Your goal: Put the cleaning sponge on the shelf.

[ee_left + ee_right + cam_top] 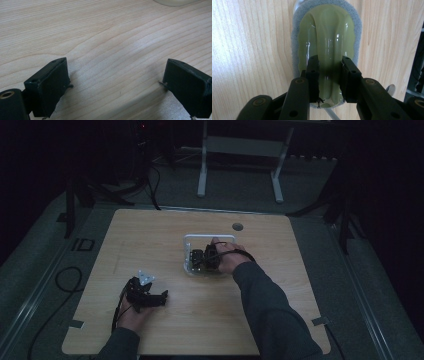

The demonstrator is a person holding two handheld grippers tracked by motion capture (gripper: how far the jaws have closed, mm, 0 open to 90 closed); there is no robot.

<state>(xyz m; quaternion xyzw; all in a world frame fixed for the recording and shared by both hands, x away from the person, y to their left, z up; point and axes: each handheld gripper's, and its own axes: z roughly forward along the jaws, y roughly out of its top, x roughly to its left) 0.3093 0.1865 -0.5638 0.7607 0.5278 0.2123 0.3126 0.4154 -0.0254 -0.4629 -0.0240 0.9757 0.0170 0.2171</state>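
Observation:
A scrubber [325, 32] with a translucent green handle and a grey sponge pad lies flat on the wooden table. My right gripper [329, 62] points down at it, its two jaws pressed on either side of the handle's raised middle ridge. In the high view my right gripper [202, 259] sits over a white-rimmed tray [192, 239] at the table's centre, and hand and gripper cover the scrubber. My left gripper [161, 296] rests low at the front left, held by the other hand. Its jaws stand wide apart over bare wood, so the left gripper [116, 75] is open and holds nothing.
A round grey cable hole [237, 226] sits near the table's far edge. A pale rounded edge [172, 2] shows beyond my left gripper. Cables [65, 280] lie on the floor at the left. A white desk frame [202, 170] stands behind the table.

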